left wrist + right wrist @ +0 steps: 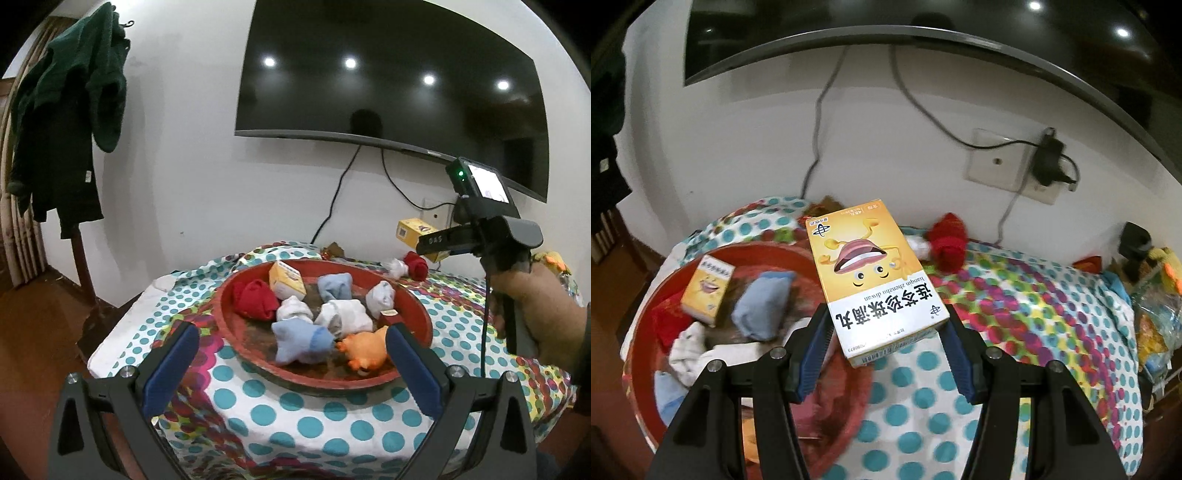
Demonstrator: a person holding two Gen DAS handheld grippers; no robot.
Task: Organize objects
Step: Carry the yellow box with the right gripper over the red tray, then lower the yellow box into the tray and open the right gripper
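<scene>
1. Right tool (884,345): clamped on a yellow medicine box (877,277), pads on its two long sides; box is held off the desk (1015,314), printed face up, text upside down to the wrist cam.
2. Left tool (291,354): pads wide apart, nothing between them; it hovers just short of the red tray's (229,325) near rim.
3. Tray contents, ahead of left tool: red sock ball (255,299), second yellow box (286,280), several white and light-blue sock bundles (299,339), orange toy (364,349) near the right pad.
4. Rel. to right tool: tray lies ahead-left and below; held box sits near the tray's right edge, so probably about to be set in beside its twin (judgement).
5. Left outside: red sock ball (947,243) w/ a white bundle (919,245) touching it, far ahead-right of right tool near the wall; more clutter at far right desk edge, too blurred to name.
6. Progress est.: most items already gathered in tray; held box plus approx. two socks remain.
</scene>
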